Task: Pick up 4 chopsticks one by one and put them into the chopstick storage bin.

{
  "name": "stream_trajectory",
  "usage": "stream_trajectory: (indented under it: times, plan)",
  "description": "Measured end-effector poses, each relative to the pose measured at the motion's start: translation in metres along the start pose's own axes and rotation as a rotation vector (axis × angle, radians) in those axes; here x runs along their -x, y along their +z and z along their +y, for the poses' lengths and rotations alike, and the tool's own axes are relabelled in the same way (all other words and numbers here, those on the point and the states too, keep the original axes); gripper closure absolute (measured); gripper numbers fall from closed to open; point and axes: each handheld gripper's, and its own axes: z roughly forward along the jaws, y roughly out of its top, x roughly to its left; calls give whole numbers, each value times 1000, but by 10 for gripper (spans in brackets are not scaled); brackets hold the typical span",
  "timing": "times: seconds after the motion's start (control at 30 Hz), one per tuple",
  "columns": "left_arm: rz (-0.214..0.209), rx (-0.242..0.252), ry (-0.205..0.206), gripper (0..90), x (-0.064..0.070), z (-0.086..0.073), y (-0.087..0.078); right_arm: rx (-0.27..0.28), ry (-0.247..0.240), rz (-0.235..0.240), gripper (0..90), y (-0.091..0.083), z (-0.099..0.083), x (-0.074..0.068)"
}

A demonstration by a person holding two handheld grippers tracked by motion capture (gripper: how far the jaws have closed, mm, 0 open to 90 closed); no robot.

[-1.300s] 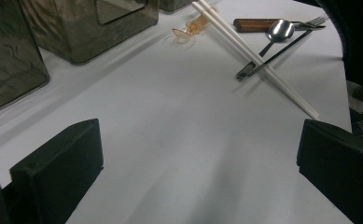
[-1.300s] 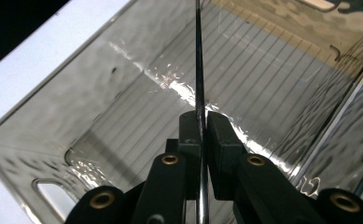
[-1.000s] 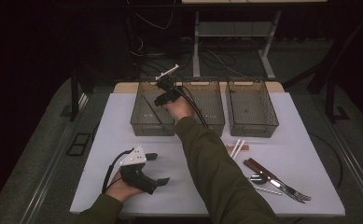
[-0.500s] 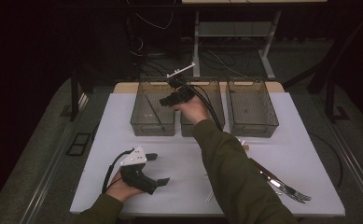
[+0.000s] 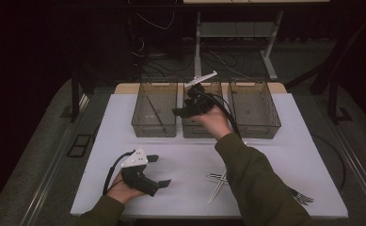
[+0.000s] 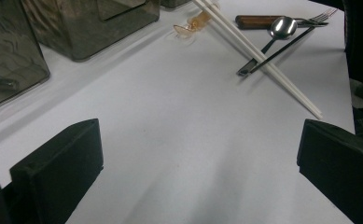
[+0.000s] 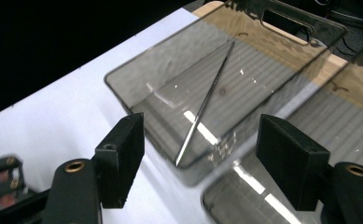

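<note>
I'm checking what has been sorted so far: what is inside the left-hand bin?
One thin dark stick lies slantwise on the ribbed floor of the left bin, under the open right gripper. Glare hides part of the floor.

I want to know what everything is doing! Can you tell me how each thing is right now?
Left claw: open, empty, low over the table.
Right claw: open, empty, above the bins.
Left bin: holds one thin metal stick.
Right bin: looks empty.
White chopsticks: lying across the spoon.
Fork: lying flat.

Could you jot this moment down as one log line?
right gripper: open, empty, above middle bin | left gripper: open, resting on table | chopstick: in left bin
</note>
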Motion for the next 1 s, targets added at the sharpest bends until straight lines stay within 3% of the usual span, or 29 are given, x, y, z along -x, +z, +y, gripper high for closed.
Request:
stream_trajectory:
  times: [0.27, 0.6, 1.0]
  plan:
    - [-4, -2, -7, 0, 1, 0, 0, 31, -11, 16, 322, -34, -29, 4]
    - [-4, -5, 0, 0, 1, 0, 0, 50, -68, 29, 337, -79, -70, 8]
    - [-4, -13, 4, 0, 1, 0, 2, 33, -60, 69, 393, -115, -130, 21]
